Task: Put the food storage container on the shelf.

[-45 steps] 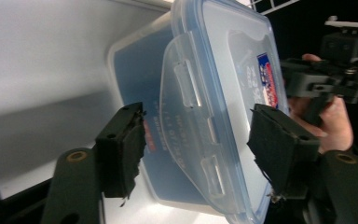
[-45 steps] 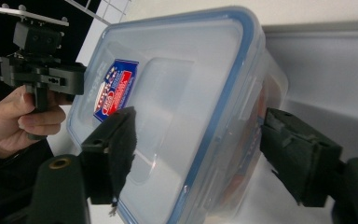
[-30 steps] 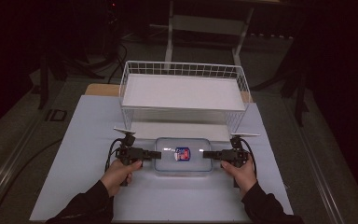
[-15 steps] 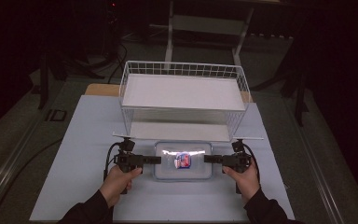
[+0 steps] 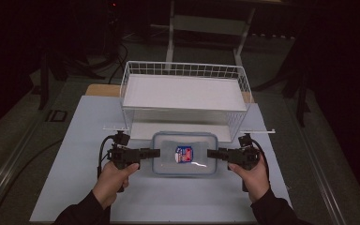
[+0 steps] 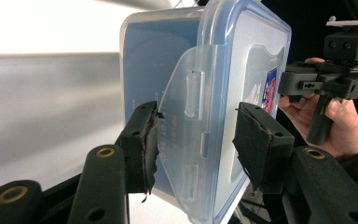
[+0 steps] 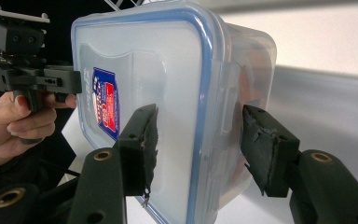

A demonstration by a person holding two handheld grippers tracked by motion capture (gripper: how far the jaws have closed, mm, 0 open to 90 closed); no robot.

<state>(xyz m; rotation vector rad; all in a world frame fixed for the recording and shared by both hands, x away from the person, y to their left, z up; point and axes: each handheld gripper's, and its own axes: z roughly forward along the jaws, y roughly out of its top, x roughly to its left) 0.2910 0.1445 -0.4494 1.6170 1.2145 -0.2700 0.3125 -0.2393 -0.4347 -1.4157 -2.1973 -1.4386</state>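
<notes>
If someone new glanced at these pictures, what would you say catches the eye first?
First, the clear plastic container with its blue-rimmed lid and red-and-blue label, gripped at opposite ends by the left gripper and the right gripper near the front of the white table. Just behind it stands a white wire basket, raised on a wire frame.

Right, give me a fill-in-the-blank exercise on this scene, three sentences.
1. The two tongs, left tongs and right tongs, grip one clear plastic ____ by its two short ends.
2. The lid has a seal line coloured ____.
3. Behind the tongs on the table stands a white wire ____.

Missing words: box; blue; basket
</notes>
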